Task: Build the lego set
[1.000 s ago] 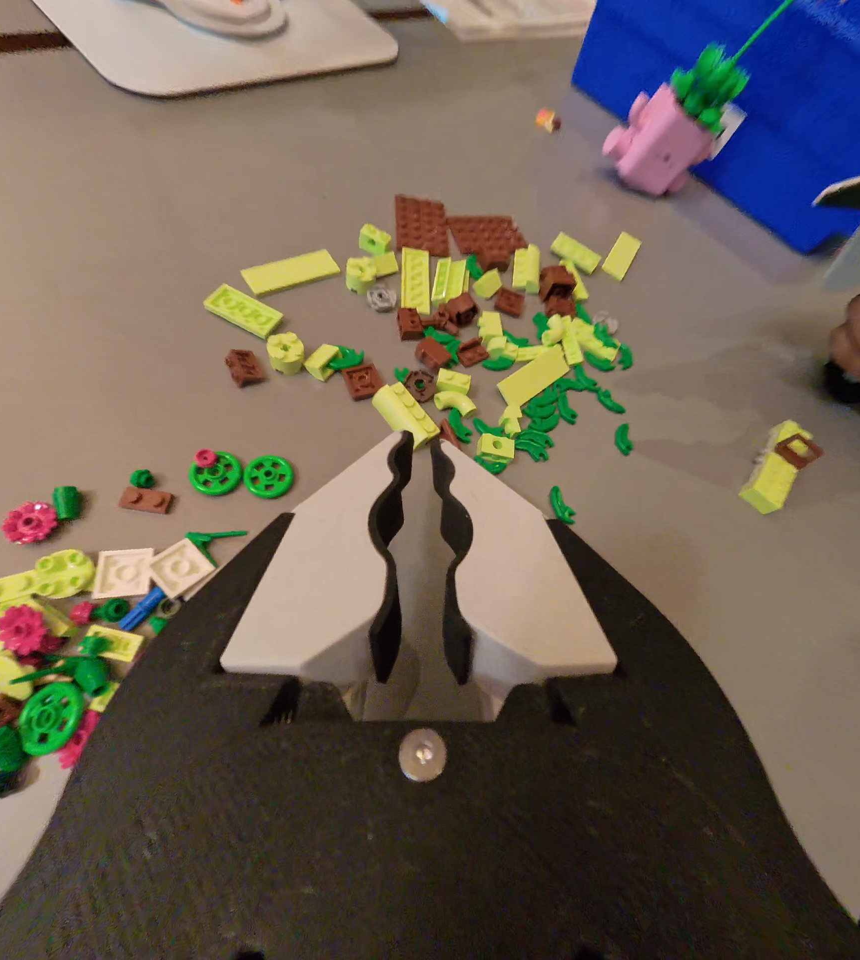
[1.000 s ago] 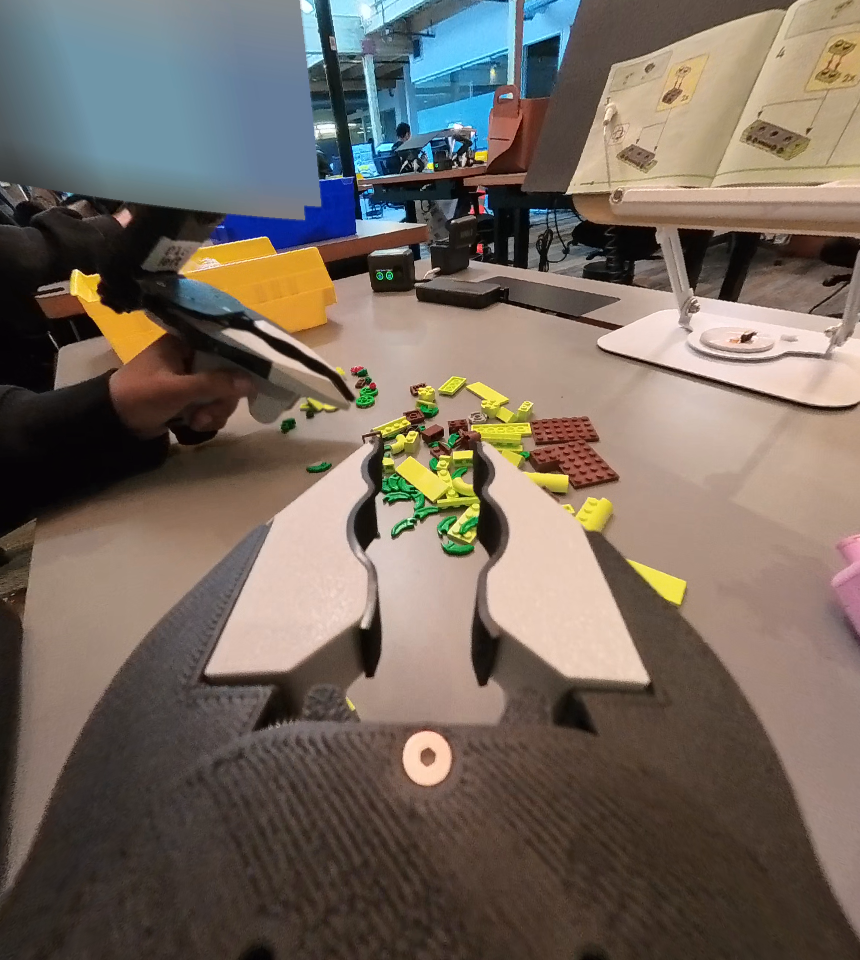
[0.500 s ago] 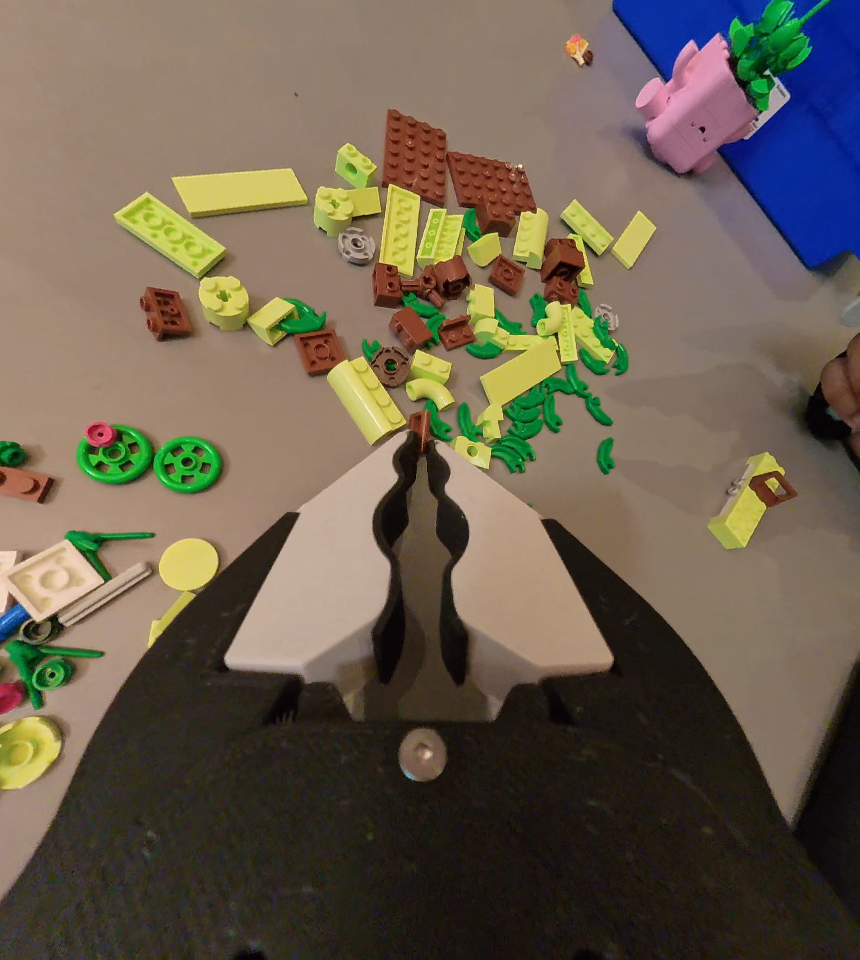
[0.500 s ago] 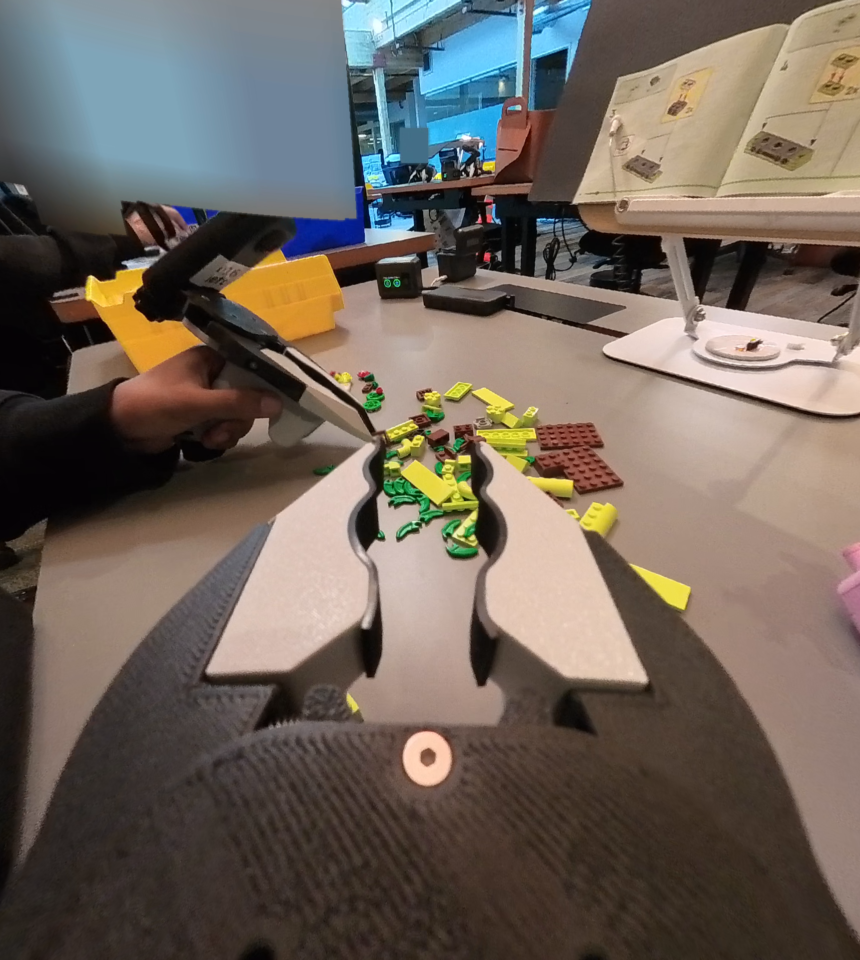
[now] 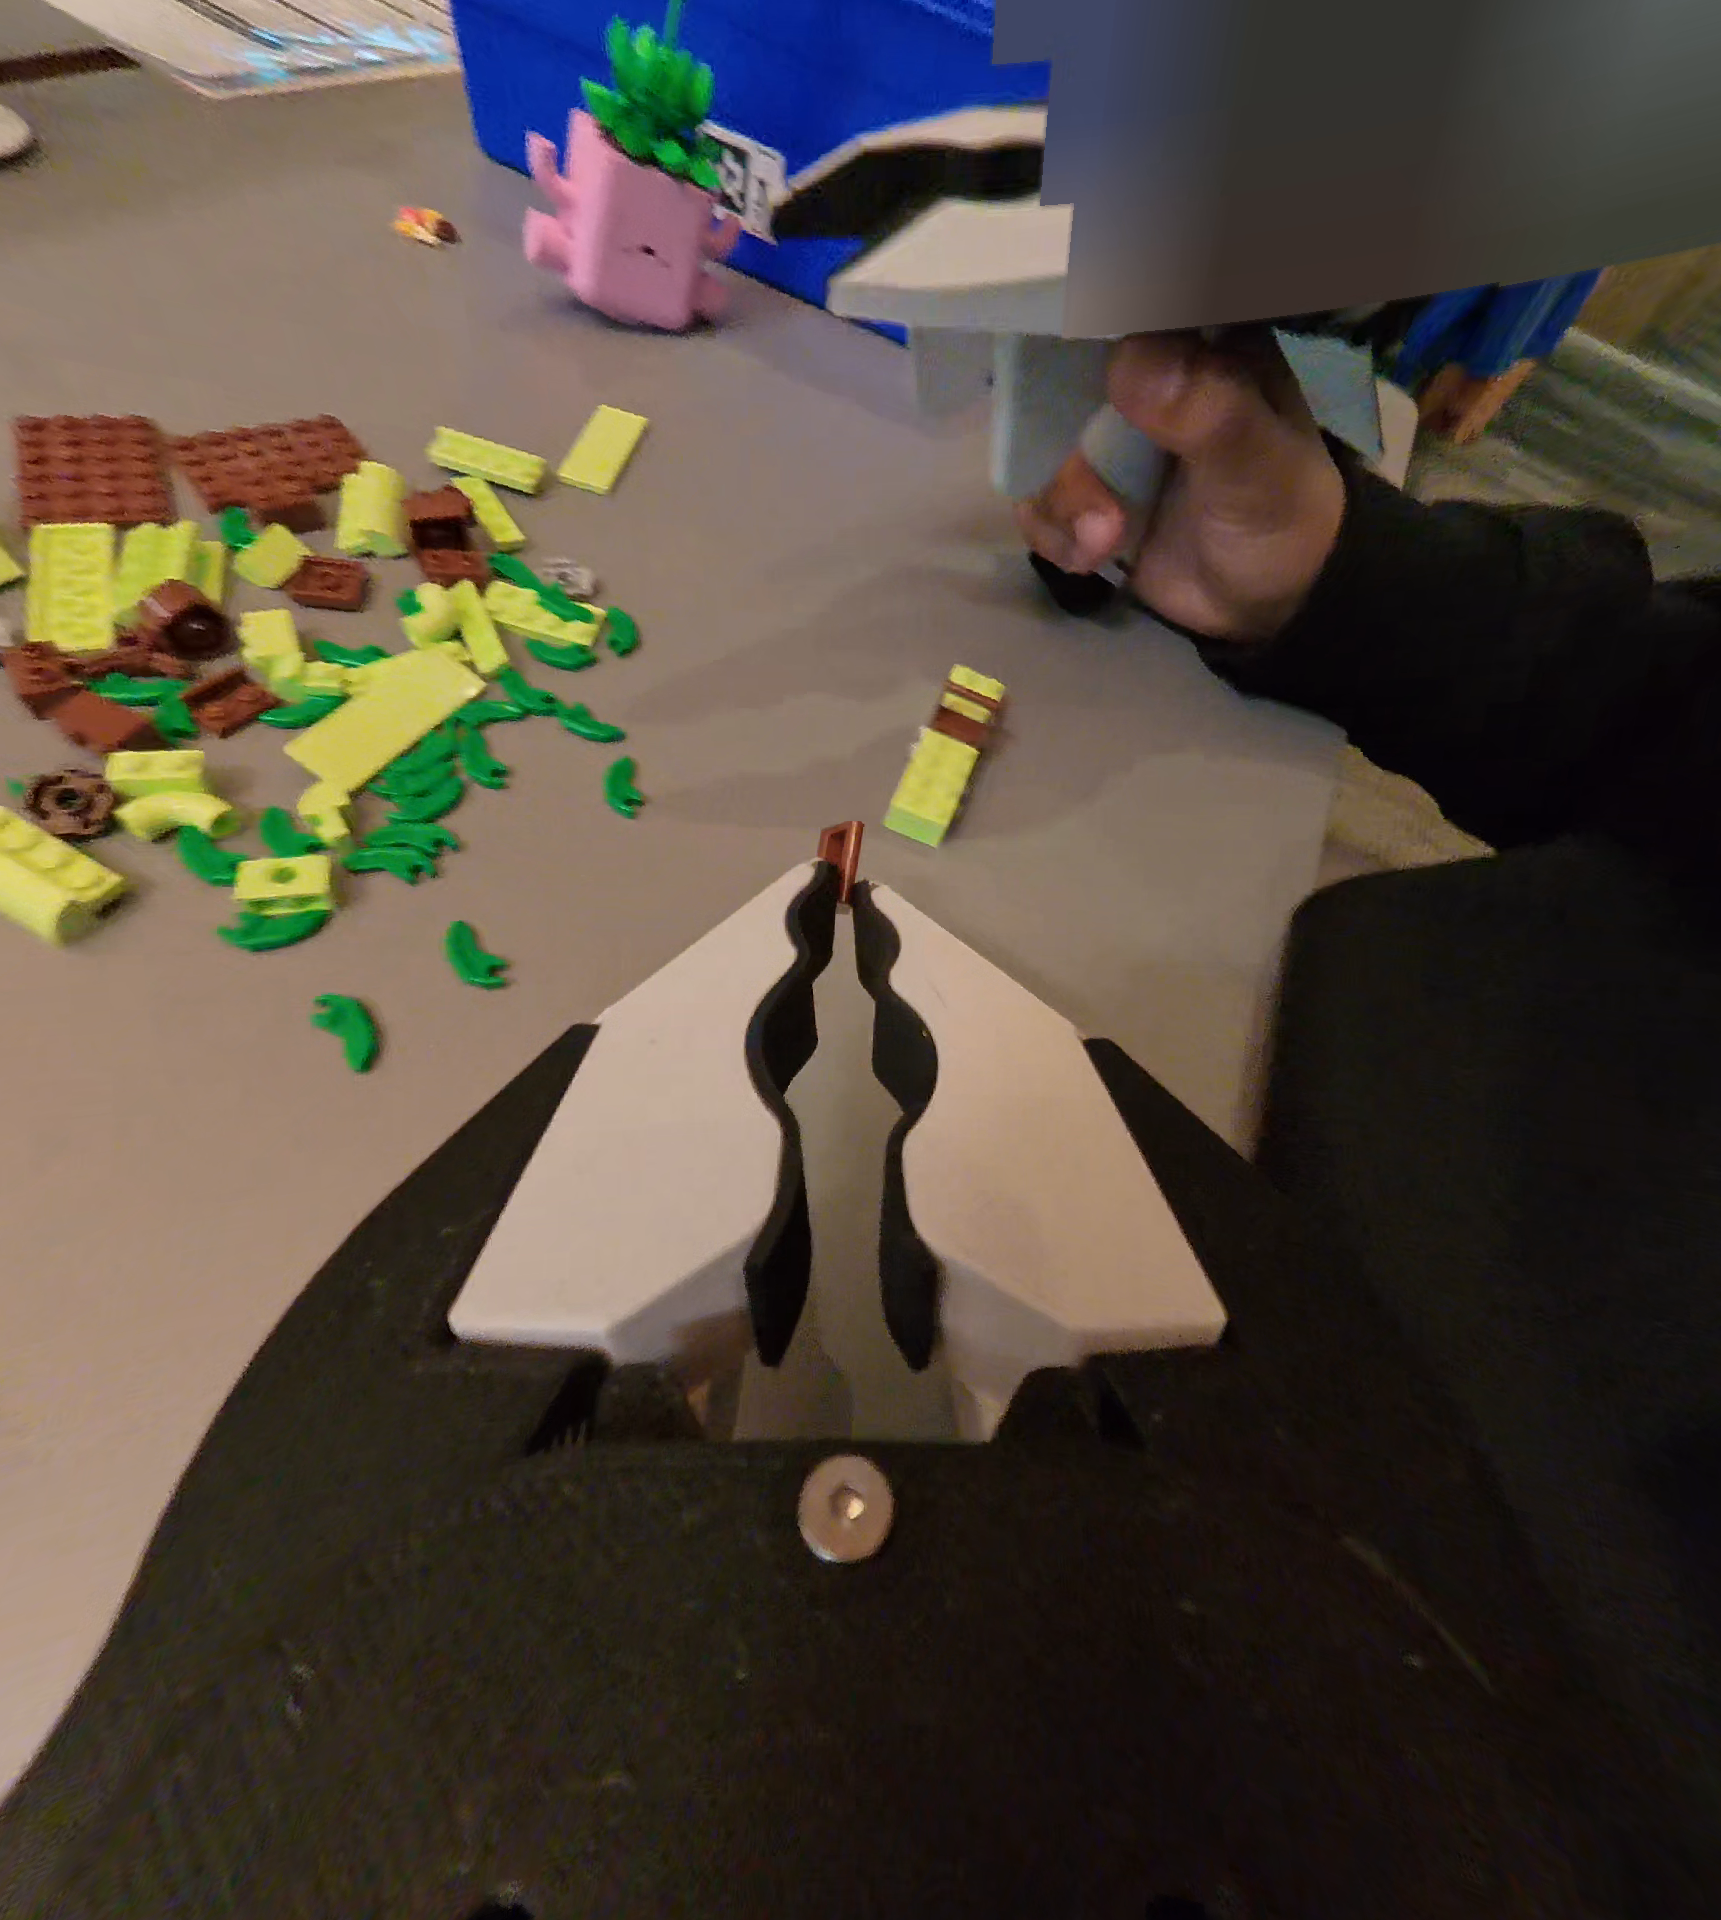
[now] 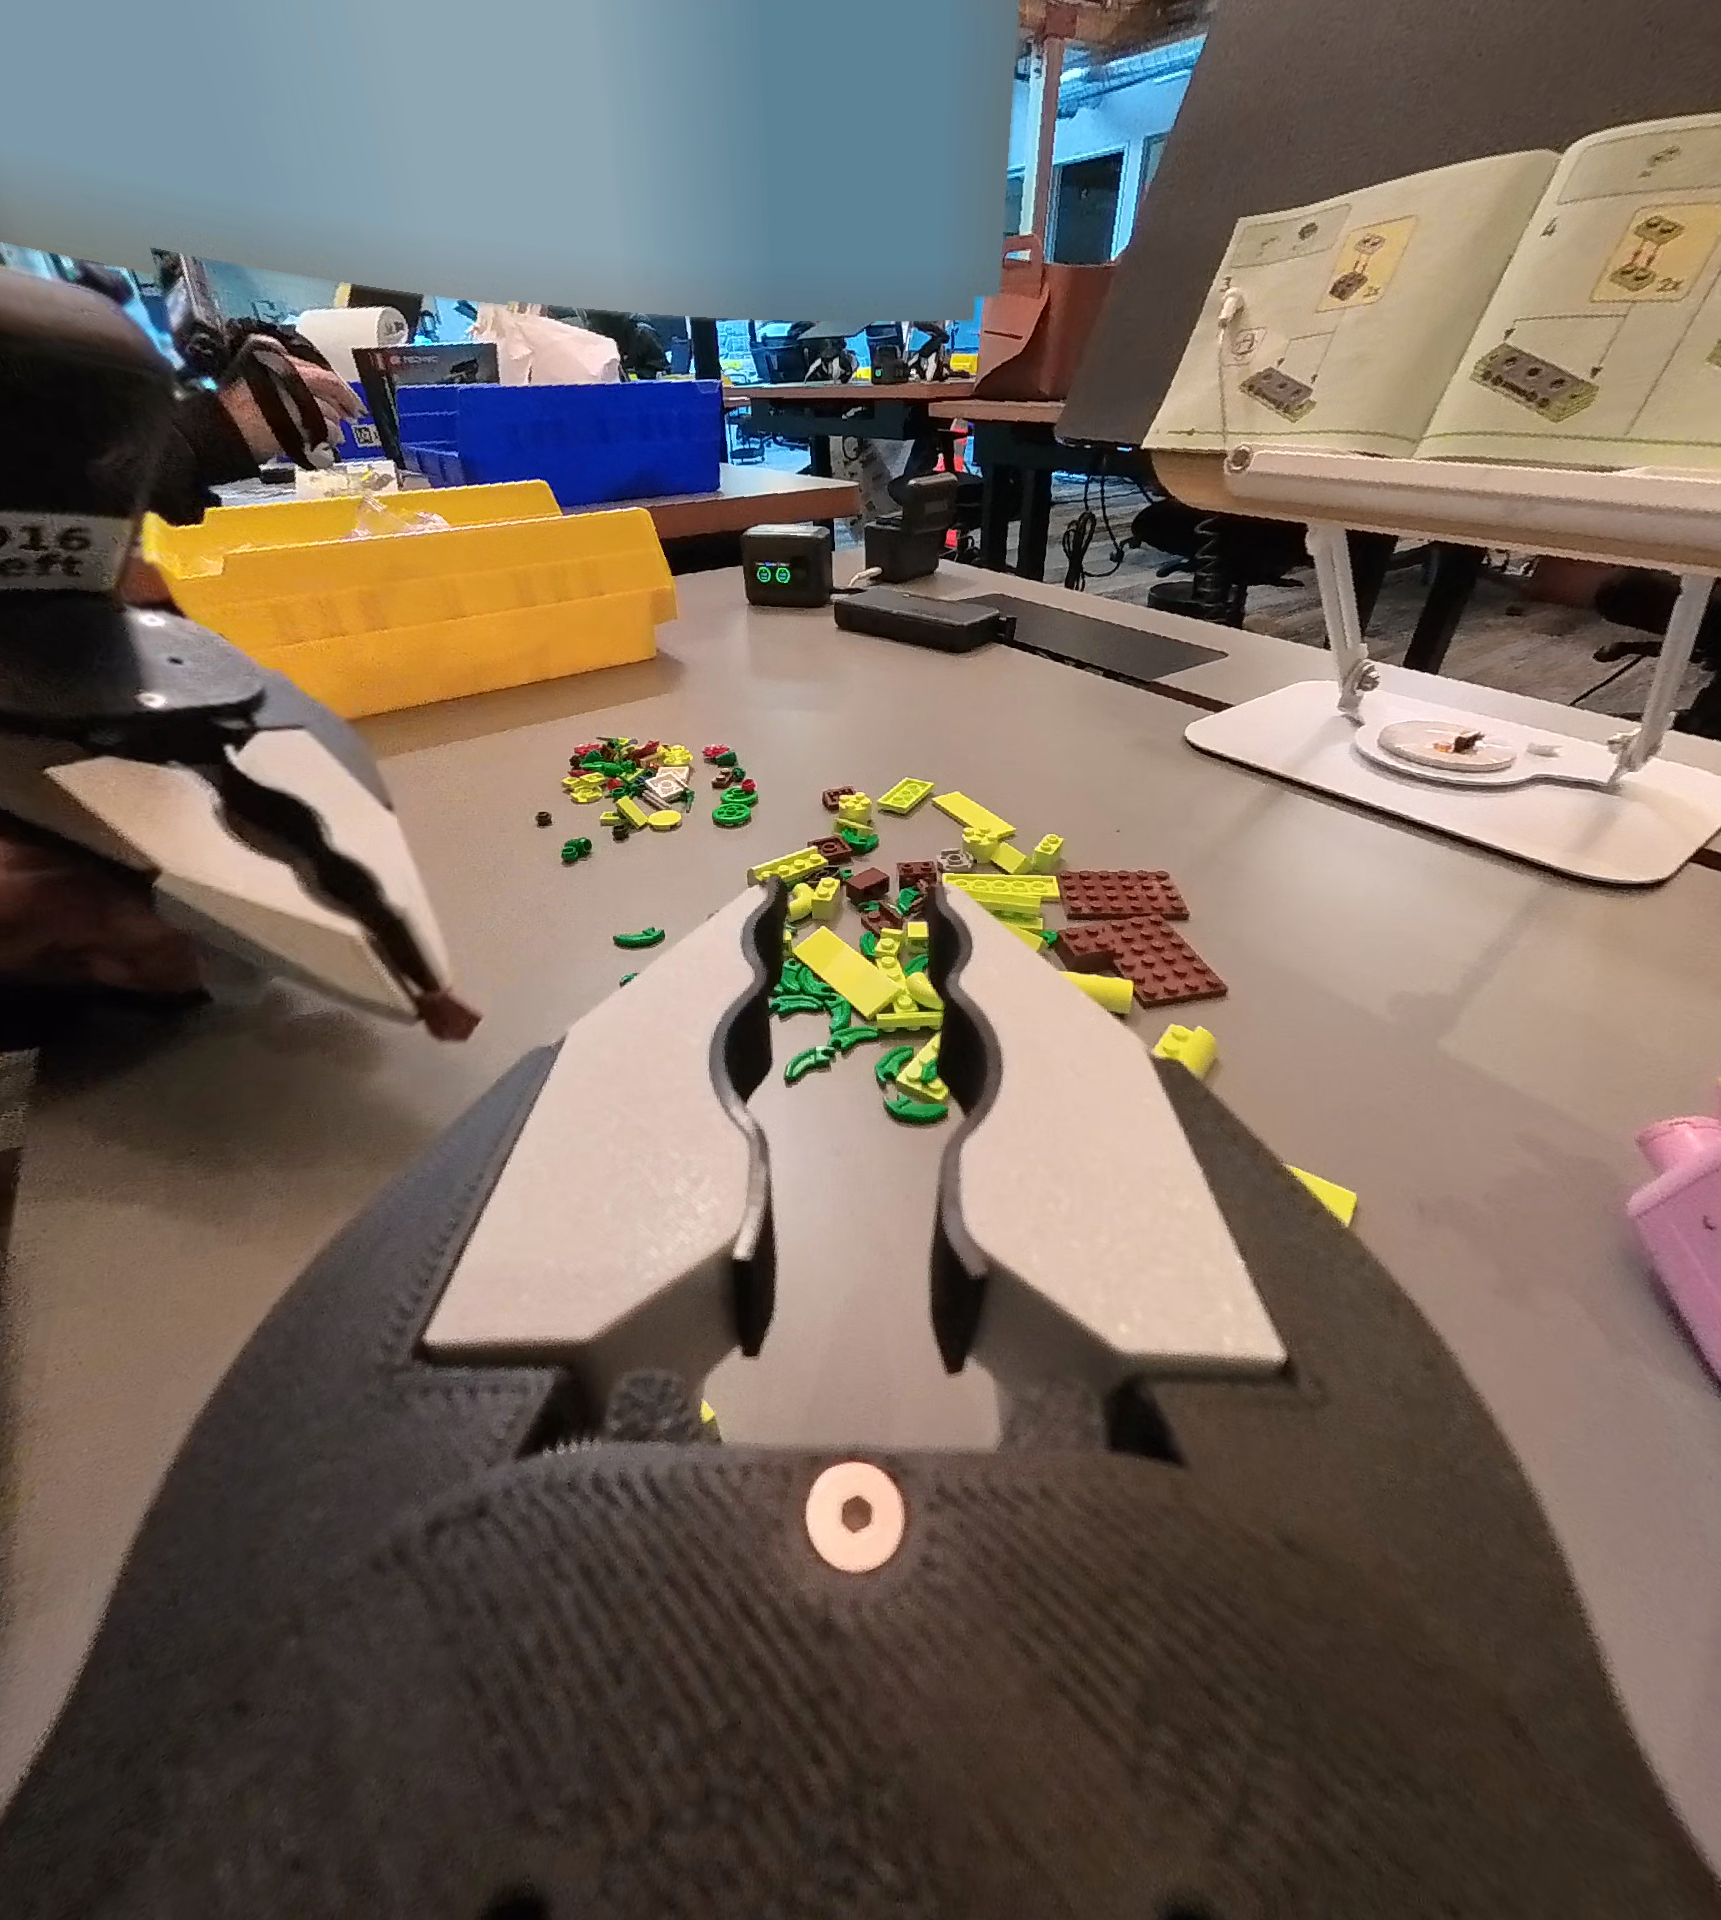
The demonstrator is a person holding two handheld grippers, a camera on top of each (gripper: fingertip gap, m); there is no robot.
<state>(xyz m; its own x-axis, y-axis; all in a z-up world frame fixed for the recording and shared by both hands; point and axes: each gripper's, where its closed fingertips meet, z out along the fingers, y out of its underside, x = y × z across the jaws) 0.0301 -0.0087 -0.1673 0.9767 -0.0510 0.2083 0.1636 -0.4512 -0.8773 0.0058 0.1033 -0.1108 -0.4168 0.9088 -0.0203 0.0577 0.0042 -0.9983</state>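
Observation:
My left gripper (image 5: 843,885) is shut on a small brown lego piece (image 5: 843,858) and holds it above the table, just short of a lime-and-brown partial build (image 5: 939,771). The same gripper shows in the right wrist view (image 6: 420,987) with the brown piece (image 6: 449,1020) at its tip. My right gripper (image 6: 861,902) is open and empty above the table, facing the pile of lime, brown and green pieces (image 6: 887,966). That pile also shows in the left wrist view (image 5: 243,665). My right gripper shows far off in the left wrist view, partly under a blur patch.
A pink lego pot with green leaves (image 5: 632,229) stands by a blue bin (image 5: 835,125). An open instruction booklet (image 6: 1521,312) sits on a white stand (image 6: 1479,779). Yellow bins (image 6: 409,592) stand at the back left. A second small pile (image 6: 658,784) lies farther off. Across from one pair of fingers to the other is roughly 12 centimetres.
My left gripper closed on a small brown piece from the pile, lifted it and swung right toward the lime-and-brown build. My right gripper stayed open and rose slightly.

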